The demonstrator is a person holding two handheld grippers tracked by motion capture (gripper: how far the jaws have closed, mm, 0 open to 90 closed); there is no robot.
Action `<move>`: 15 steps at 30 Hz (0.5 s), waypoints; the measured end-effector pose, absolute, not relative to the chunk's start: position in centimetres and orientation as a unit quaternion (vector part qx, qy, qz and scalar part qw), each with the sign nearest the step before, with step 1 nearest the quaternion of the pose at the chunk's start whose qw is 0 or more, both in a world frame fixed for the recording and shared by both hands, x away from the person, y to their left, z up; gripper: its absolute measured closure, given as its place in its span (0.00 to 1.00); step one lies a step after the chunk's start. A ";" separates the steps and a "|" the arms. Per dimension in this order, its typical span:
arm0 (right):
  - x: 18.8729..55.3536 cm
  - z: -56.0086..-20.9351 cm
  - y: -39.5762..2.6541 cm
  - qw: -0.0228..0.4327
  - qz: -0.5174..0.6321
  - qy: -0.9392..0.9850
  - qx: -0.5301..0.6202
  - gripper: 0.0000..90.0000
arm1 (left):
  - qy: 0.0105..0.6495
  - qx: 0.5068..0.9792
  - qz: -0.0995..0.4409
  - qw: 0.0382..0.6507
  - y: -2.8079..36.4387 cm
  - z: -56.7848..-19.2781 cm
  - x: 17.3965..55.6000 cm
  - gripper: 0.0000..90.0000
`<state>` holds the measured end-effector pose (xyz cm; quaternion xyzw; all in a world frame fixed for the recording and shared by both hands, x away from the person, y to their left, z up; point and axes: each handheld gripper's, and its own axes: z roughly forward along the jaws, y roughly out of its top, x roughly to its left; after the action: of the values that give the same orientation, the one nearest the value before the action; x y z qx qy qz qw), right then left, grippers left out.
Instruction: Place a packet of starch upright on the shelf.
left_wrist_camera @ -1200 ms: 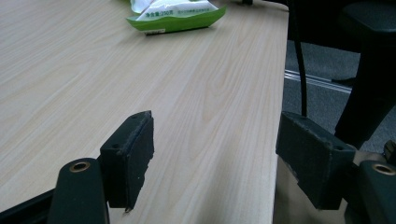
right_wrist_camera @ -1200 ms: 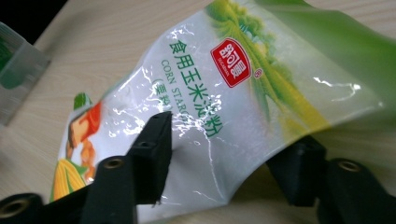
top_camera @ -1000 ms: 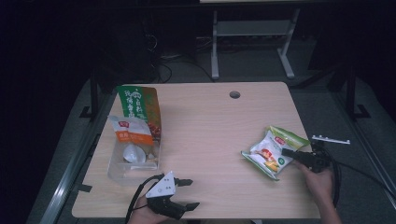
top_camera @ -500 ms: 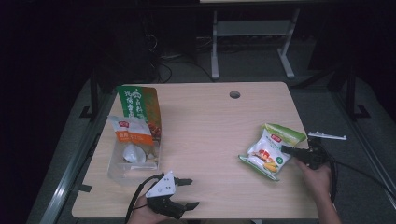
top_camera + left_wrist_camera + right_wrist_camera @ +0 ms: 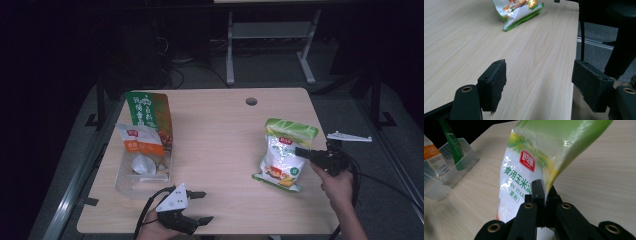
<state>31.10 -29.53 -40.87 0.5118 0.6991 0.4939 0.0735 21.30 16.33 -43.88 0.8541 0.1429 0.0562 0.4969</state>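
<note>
So the right gripper point(image 5: 302, 151) has just been closing, and now it's clamped tight on the side edge of the corn starch bag point(image 5: 283, 154), pinched between the pads. A second ago that bag was lying flat and slanted on the worktop point(image 5: 220, 145); now it's tipped up nearly on end, green top edge raised and turned toward the far side. The right hand point(image 5: 338, 184) sits a bit higher than before.

Dim room, table point(image 5: 220, 125) lit from above (surroundings near black); glare on bag point(image 5: 564, 142); lower-left blurred.
</note>
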 end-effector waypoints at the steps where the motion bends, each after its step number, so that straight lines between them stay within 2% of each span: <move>1: 31.1 -40.6 -29.3 0.076 0.496 0.700 0.508 0.99 | 0.143 0.854 0.056 0.497 16.3 -43.9 21.3 0.31; 10: 31.1 -38.6 -27.8 0.125 0.524 0.693 0.479 1.00 | 0.142 0.853 0.058 0.498 16.3 -43.8 21.3 0.31; 15: 30.4 -39.1 -27.6 0.140 0.524 0.709 0.451 0.99 | 0.143 0.853 0.057 0.498 16.4 -43.8 21.3 0.31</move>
<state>30.36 -27.62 -39.05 0.4510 0.7085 0.5245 0.1400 21.31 16.37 -43.84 0.8532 0.1430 0.0571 0.4984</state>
